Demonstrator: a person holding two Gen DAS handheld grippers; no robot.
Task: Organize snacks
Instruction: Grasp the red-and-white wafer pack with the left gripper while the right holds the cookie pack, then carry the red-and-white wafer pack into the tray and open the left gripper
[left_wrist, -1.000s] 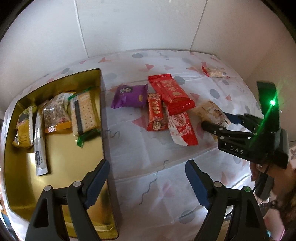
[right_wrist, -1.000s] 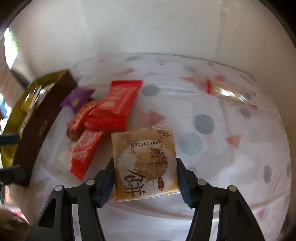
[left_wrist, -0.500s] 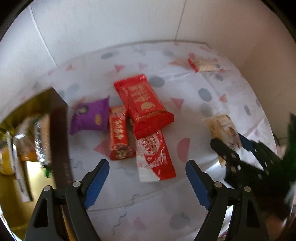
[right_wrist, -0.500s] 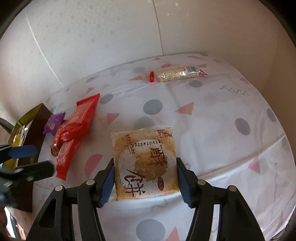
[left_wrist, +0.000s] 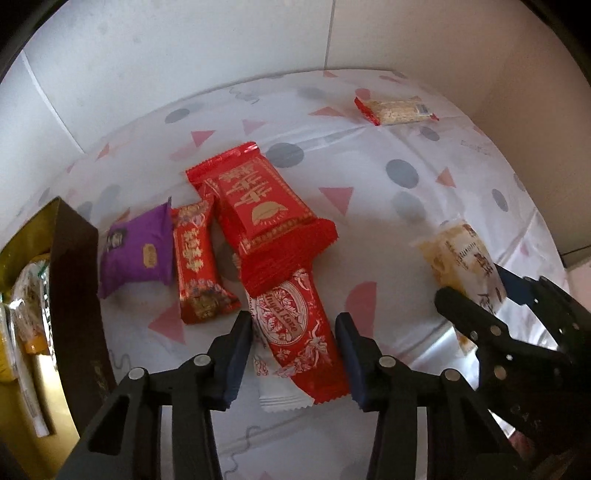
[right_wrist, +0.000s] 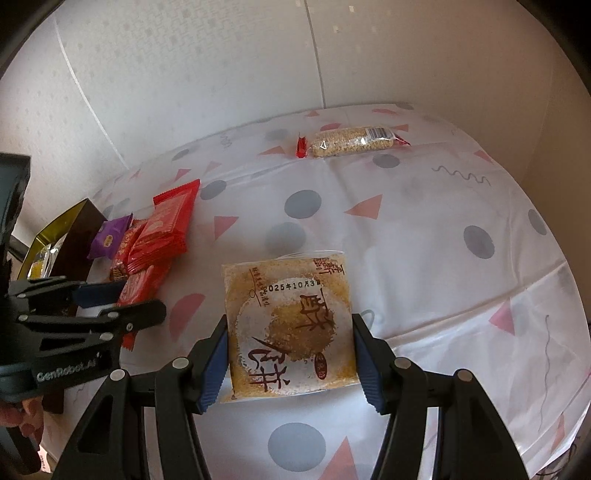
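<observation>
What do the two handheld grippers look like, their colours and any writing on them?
Both the left gripper and the right gripper are black plastic frames with silver rivets and ridged blue pads on the fingers. The left one's body carries white "GenRobot.AI" lettering.

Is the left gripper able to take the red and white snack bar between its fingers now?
Probably yes. The left gripper already straddles the red and white bar, its jaws closing with nothing above it; only the big red packet overlaps the bar's far end.

Patterned tablecloth (left_wrist: 388, 258) carries gold tin (left_wrist: 74, 295) at left, red and purple snack packets (left_wrist: 258, 221) centre, grain bar (left_wrist: 395, 110) far right.
</observation>
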